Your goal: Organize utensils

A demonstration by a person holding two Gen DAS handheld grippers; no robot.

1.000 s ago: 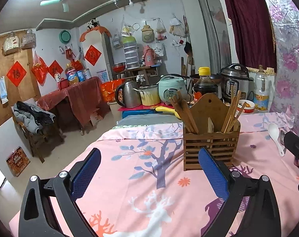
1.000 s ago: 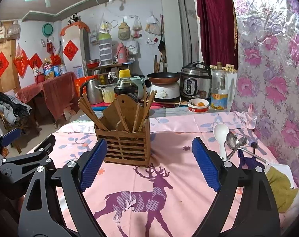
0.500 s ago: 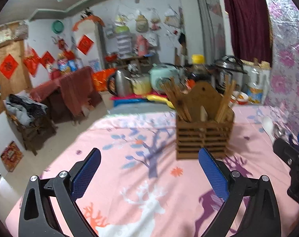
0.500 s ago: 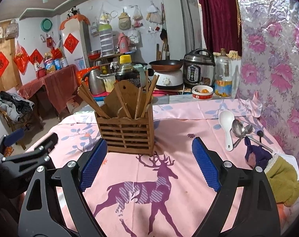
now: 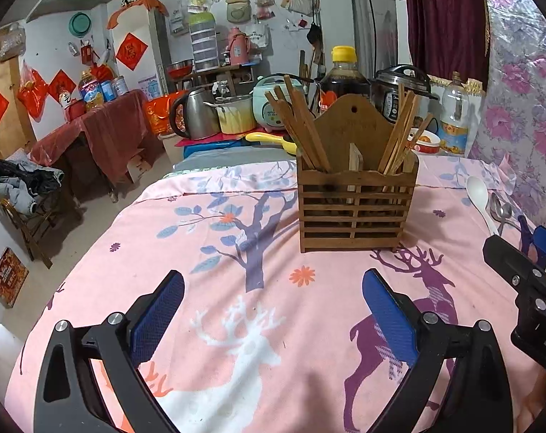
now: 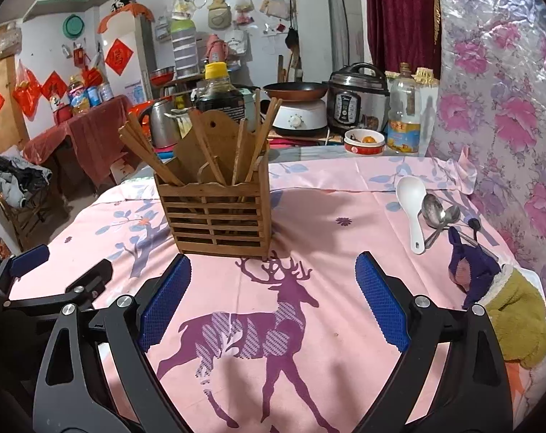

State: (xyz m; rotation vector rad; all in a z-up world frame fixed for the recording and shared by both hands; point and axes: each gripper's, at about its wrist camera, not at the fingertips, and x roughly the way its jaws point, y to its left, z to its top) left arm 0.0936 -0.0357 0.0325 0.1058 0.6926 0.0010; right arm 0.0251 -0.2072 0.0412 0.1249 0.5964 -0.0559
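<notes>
A slatted wooden utensil holder (image 5: 356, 209) (image 6: 219, 216) stands upright on the pink deer-print tablecloth (image 5: 258, 288), with several wooden chopsticks (image 5: 302, 126) (image 6: 154, 155) leaning in it. To its right lie a white ceramic spoon (image 6: 412, 209) (image 5: 480, 198) and metal spoons (image 6: 437, 213) (image 5: 500, 211) flat on the cloth. My left gripper (image 5: 273, 310) hovers open in front of the holder, nothing between its fingers. My right gripper (image 6: 273, 299) is also open and empty, short of the holder, with the spoons ahead to its right.
A purple and olive cloth (image 6: 503, 288) lies at the table's right edge near the floral wall (image 6: 507, 108). Behind the table stand a soy sauce bottle (image 5: 343, 72), kettle (image 5: 195, 112), rice cookers (image 6: 357, 99), a small bowl (image 6: 365, 140) and an oil bottle (image 6: 404, 115).
Both grippers have tilted down and pulled back a little, so the holder sits higher in view. Both stay open and empty. Nothing on the table has moved.
</notes>
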